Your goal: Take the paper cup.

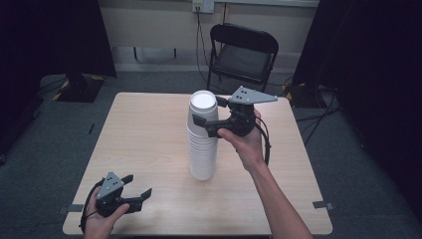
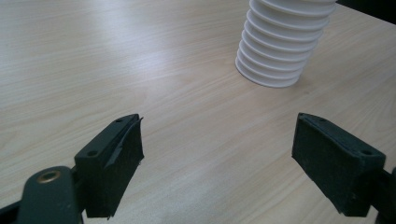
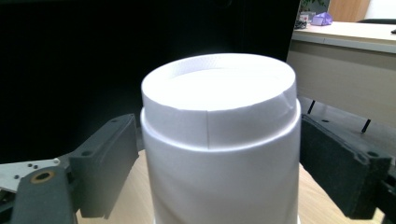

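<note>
- Right tongs (image 1: 208, 115) apart, straddling top cup (image 3: 219, 140), not clamped yet.
- Left tongs (image 1: 137, 188) apart, idle, stack (image 2: 285, 42) ahead.
- Probably light, crushable: pinch gently below rim.

High view above table (image 1: 149, 129), looking forward-down; gripper views close, low — all share cup stack (image 1: 203, 139).

Both forearms are bare, no sleeves; each hand carries a black gripper: the left gripper (image 1: 137, 191) and right gripper (image 1: 208, 115) have thick block-shaped jaws, a grey three-cornered plate dotted with small holes, brass-ringed pivots and a trailing black cable
</note>
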The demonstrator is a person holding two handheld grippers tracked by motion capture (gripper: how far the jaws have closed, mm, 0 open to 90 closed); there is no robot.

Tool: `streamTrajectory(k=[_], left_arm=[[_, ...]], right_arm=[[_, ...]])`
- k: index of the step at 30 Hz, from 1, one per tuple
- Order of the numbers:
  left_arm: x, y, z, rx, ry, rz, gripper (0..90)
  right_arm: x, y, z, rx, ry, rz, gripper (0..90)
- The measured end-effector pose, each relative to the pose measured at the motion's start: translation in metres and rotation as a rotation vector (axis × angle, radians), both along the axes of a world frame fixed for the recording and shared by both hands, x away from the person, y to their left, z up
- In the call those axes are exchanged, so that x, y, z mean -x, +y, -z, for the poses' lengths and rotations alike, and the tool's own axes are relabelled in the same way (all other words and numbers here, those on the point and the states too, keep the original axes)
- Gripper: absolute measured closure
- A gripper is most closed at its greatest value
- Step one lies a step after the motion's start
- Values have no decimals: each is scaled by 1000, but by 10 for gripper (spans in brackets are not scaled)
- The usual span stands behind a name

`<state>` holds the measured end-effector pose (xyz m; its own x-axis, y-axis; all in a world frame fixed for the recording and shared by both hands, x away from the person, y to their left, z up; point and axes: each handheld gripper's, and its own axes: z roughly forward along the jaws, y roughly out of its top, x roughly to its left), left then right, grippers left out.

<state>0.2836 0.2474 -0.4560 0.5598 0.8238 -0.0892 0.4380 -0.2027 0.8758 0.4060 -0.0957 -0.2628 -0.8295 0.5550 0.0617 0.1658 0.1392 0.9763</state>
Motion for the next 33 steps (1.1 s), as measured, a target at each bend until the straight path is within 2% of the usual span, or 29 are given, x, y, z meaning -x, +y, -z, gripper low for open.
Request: streamTrajectory(k=[4,13,29,33], left_arm=[[0,0,0,0,0,2,160],[0,0,0,-3,-1,3,160],[0,0,0,-6,1,7,162],[0,0,0,-4,1,6,162]], right_arm=[[-7,5,7,19,26,-8,133],[-12,11,17,57,42,-6,126],[-11,15,23,74,20,20,124],[-10,15,23,65,13,24,133]])
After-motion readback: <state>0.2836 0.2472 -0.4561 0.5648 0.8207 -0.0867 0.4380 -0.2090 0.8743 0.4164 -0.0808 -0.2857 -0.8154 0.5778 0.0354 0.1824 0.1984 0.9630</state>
